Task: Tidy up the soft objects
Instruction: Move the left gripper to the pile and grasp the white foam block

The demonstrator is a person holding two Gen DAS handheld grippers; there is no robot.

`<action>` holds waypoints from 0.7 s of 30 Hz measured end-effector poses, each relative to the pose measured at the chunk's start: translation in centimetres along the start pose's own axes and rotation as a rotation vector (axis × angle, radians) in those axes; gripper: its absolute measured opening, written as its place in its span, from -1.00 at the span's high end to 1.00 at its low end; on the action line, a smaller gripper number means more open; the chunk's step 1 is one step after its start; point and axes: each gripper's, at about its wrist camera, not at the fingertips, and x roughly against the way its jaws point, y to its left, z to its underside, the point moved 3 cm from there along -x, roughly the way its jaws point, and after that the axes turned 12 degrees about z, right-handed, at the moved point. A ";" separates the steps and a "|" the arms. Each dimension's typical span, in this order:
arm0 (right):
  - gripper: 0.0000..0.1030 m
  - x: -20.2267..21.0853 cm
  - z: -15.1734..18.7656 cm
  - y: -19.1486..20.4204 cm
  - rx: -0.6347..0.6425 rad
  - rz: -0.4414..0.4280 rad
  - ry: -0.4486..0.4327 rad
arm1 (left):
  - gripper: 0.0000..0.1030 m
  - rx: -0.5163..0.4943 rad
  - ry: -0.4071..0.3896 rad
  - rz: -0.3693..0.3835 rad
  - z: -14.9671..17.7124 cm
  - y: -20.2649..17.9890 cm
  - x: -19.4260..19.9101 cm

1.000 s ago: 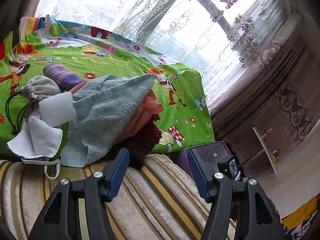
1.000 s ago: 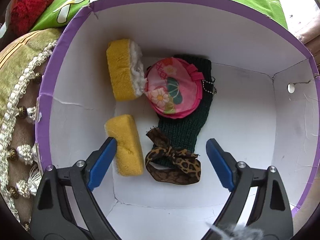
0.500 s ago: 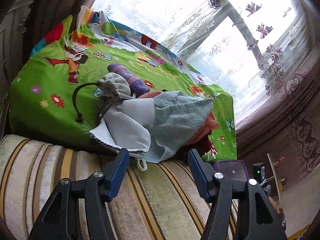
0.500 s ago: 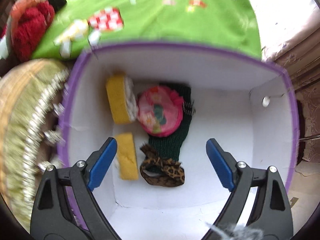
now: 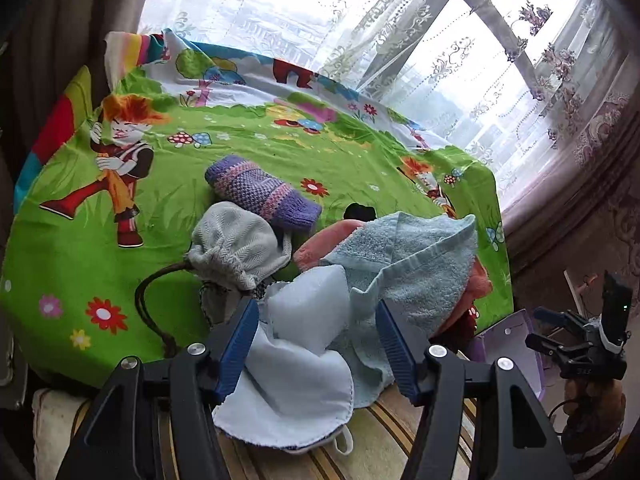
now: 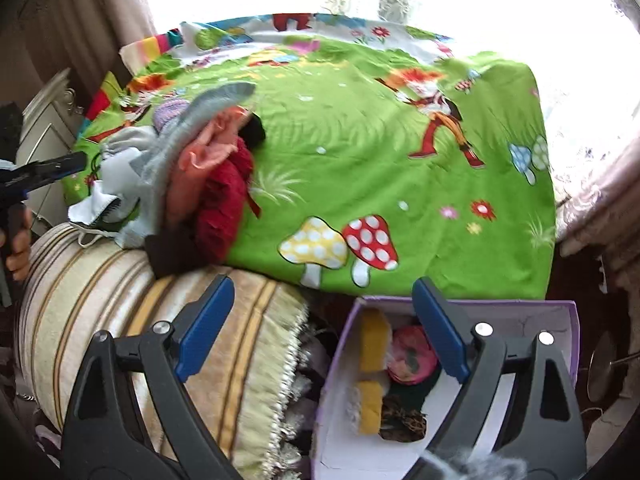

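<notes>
A pile of soft things lies on the green cartoon sheet (image 5: 256, 148): a white sponge block (image 5: 310, 308), a light blue towel (image 5: 420, 268), a pale cloth (image 5: 292, 392), a grey drawstring pouch (image 5: 236, 246), a purple knitted sock (image 5: 260, 192) and a pink cloth (image 5: 332, 236). My left gripper (image 5: 316, 344) is open with its jaws on either side of the white sponge block. My right gripper (image 6: 324, 328) is open and empty above the purple box (image 6: 560, 364), which holds yellow sponges (image 6: 372, 340), a pink pouch (image 6: 408, 360) and a leopard bow (image 6: 404, 420).
A striped sofa arm (image 6: 120, 288) with a fringe runs along the front of the sheet. A red knitted item (image 6: 224, 204) lies at the pile's edge. Lace curtains and a window (image 5: 400, 32) are behind. The purple box also shows in the left wrist view (image 5: 516, 344).
My left gripper has moved forward to the pile and now straddles the white sponge block. My right gripper has lifted up and back out of the purple box.
</notes>
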 end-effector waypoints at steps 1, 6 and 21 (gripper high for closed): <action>-0.79 0.1 -0.4 0.8 0.012 -0.015 -0.015 | -0.20 0.003 0.019 0.002 -0.1 0.3 -0.7; -0.79 0.2 -2.6 5.0 0.077 -0.069 -0.074 | -0.20 0.011 0.053 -0.019 -0.4 1.4 -2.7; -0.79 -1.9 -6.6 13.6 0.175 -0.130 -0.082 | 0.22 0.076 -0.080 0.137 0.6 1.6 0.6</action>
